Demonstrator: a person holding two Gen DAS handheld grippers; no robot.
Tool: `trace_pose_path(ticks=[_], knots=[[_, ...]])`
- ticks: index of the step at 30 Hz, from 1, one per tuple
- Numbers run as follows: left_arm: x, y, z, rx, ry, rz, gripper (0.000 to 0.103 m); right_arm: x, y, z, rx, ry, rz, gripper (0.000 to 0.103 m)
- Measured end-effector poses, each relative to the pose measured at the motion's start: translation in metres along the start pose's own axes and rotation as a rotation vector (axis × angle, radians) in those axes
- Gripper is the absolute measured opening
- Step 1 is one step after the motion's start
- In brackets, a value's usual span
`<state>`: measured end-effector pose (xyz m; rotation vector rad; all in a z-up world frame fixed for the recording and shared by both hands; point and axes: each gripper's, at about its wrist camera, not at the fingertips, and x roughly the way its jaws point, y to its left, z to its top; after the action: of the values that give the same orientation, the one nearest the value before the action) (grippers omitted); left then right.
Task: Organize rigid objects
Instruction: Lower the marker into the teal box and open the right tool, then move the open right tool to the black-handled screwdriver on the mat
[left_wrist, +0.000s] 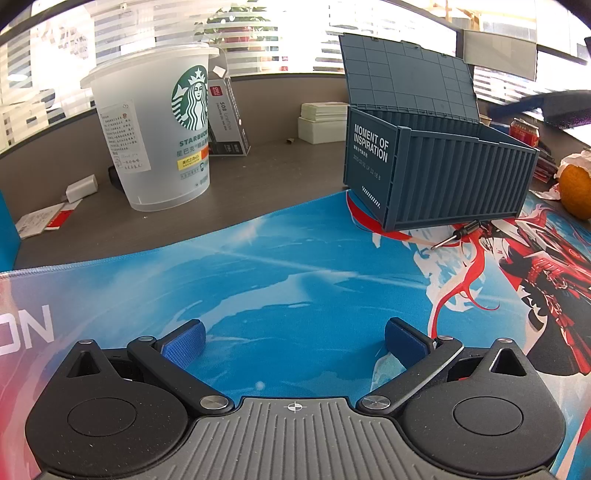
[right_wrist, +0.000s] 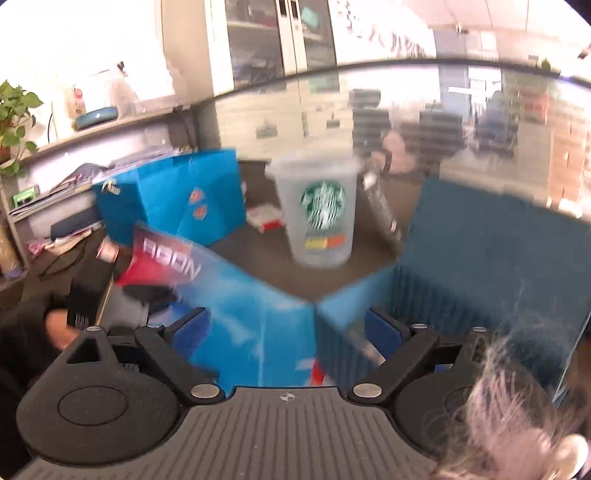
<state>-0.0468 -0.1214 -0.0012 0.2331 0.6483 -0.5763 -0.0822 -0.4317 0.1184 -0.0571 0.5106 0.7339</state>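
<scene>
Both grippers, left (left_wrist: 293, 341) and right (right_wrist: 286, 328), show fingers spread, holding nothing. I judge the screwdriver bit (left_wrist: 458, 234) beside the container box (left_wrist: 439, 173) light, stiff, slippery: pinch mid-shaft.

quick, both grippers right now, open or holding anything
left gripper: open, holding nothing, over the blue mat.
right gripper: open, holding nothing; view is blurred.

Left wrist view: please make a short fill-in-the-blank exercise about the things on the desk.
1. The lid of the blue box stands ____.
2. The logo on the plastic cup has the colour ____.
3. The small screwdriver lies on the mat just in front of the ____.
4. The left gripper holds ____ between its fingers.

Missing words: open; green; box; nothing
</scene>
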Motion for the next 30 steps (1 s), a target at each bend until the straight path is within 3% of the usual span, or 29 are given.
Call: trace_pose_path(ticks=[7,19,30], knots=[[0.0,0.0,0.0,0.0,0.0,0.0,0.103,0.027,-0.019,-0.047,0.107,0.099,-0.008,0.09],[0.0,0.0,0.0,-0.001,0.0,0.001,0.103,0.065,-0.007,-0.068,0.016,0.182,-0.025,0.091],[0.0,0.0,0.0,-0.001,0.0,0.002,0.103,0.065,0.006,-0.077,0.023,0.071,-0.14,0.097]])
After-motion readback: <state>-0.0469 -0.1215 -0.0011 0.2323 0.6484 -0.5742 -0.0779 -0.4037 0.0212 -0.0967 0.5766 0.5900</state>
